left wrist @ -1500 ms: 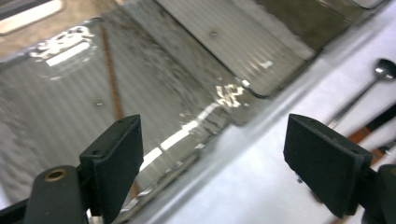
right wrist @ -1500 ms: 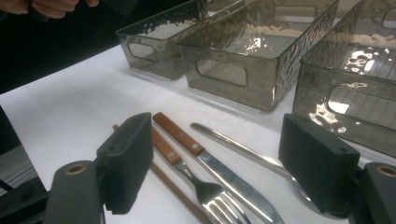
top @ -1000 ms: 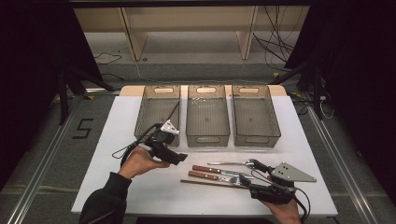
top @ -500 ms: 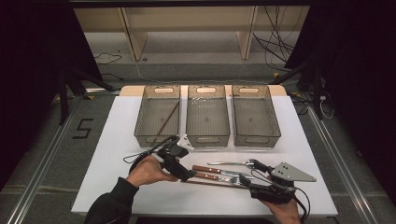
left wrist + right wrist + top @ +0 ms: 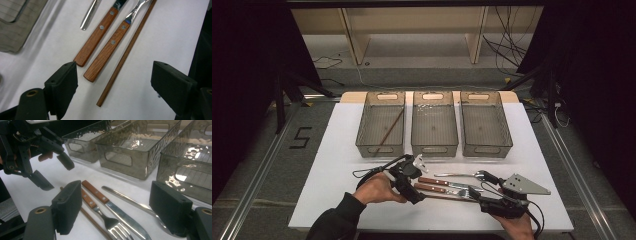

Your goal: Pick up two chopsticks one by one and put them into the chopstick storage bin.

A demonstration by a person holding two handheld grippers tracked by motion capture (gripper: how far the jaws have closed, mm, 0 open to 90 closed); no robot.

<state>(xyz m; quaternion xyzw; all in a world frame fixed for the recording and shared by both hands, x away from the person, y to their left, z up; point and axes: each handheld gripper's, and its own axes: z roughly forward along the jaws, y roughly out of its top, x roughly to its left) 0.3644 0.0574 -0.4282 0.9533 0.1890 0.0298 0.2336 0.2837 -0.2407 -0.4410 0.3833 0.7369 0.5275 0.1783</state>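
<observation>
Left claw moved over chopstick, wide | right claw wide, empty

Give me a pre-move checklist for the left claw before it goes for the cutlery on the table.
1. Left claw jaws open: ok, wide apart with nothing between the pads.
2. Target under the jaws: ok, the wooden chopstick and the wood-handled fork both lie between them in the left gripper view.
3. A single piece isolated: not ok, knife, fork and chopstick lie close side by side.
4. Right claw out of the way: cannot tell, it sits open at the far end of the same cutlery.
5. Left bin ready: ok, it already holds one chopstick.
6. Spoon clear of the grasp: ok, lying apart.
</observation>
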